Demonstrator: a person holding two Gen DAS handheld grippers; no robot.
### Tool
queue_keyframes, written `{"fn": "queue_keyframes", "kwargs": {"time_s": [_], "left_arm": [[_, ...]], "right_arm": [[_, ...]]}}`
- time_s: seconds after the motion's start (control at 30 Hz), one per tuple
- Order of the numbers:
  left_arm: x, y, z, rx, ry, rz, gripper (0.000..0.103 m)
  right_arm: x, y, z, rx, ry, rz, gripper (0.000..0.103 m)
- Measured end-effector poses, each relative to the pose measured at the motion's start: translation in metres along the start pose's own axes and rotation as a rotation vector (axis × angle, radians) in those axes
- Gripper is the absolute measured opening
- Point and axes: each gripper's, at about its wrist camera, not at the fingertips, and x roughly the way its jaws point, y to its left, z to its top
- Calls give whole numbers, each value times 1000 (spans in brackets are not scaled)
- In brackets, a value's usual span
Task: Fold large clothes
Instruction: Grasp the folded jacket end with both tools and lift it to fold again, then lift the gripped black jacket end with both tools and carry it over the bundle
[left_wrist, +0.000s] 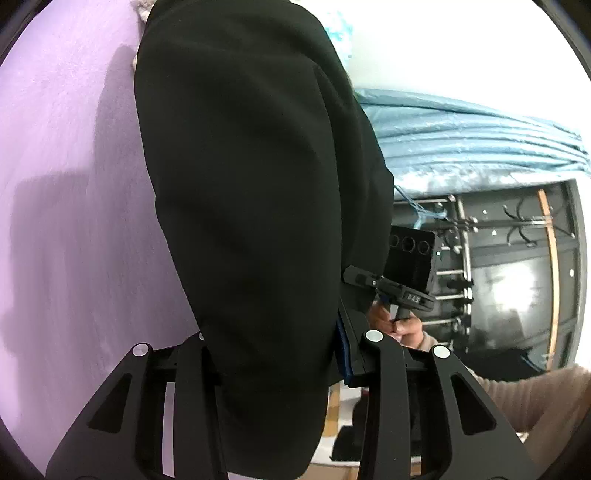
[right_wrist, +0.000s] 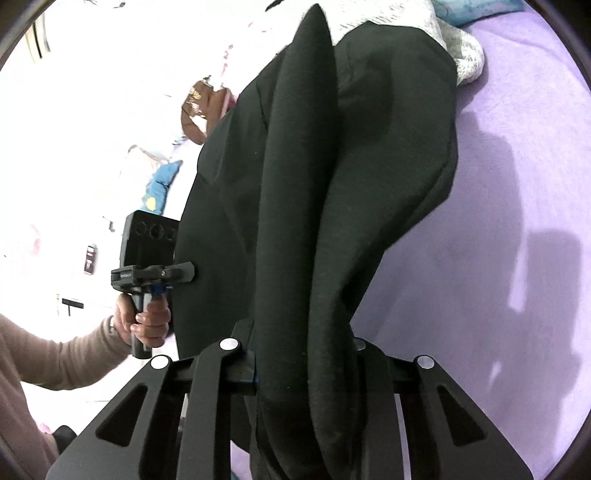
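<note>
A large black garment (left_wrist: 251, 184) hangs lifted above a purple bed sheet (left_wrist: 66, 184). My left gripper (left_wrist: 284, 354) is shut on one edge of it, with cloth draped over the jaws. My right gripper (right_wrist: 295, 354) is shut on another edge of the same black garment (right_wrist: 332, 184), which falls in long folds toward the purple sheet (right_wrist: 517, 221). Each gripper shows in the other's view: the right one (left_wrist: 391, 284) and the left one (right_wrist: 155, 275), both hand-held beside the cloth. The fingertips are hidden by fabric.
A white knitted item (right_wrist: 465, 59) lies at the far end of the bed. A blue quilt (left_wrist: 461, 140) lies past the garment. A dark metal rack (left_wrist: 498, 258) stands beside it. A brown bag (right_wrist: 195, 107) sits in a bright area.
</note>
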Motion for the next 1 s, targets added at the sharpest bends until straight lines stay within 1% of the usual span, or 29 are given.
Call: {"fn": "queue_keyframes", "kwargs": {"time_s": [0.13,0.2,0.3,0.47,0.63,0.77,0.8,0.87,1.0], "left_arm": [[-26,-11,-33,-22,-8,-21,34],[-43,-10,-56,-57,-15,-27,34],[-65,-14,-88,-64,-6,-4,34],[-108,-13,-123,-77,-18,17,34],[-152,-4,-145,-106,-57,24,34],[-200,3,-158,-120,-105,34,34],[-215,5,-161,-123,-117,39,34],[-243,10,-168,-130,-144,45,34],[-302,17,-182,-144,-214,64,34]], "right_arm": [[-11,32,-25,-22,10,32,22],[-15,33,-29,-35,23,44,22],[-10,36,-36,-31,50,61,22],[8,42,-38,-26,94,82,22],[22,53,-43,-24,117,96,22],[38,71,-43,-52,141,115,22],[40,70,-42,-63,146,118,22],[55,87,-39,-89,170,131,22],[71,92,-34,-137,217,152,22]]}}
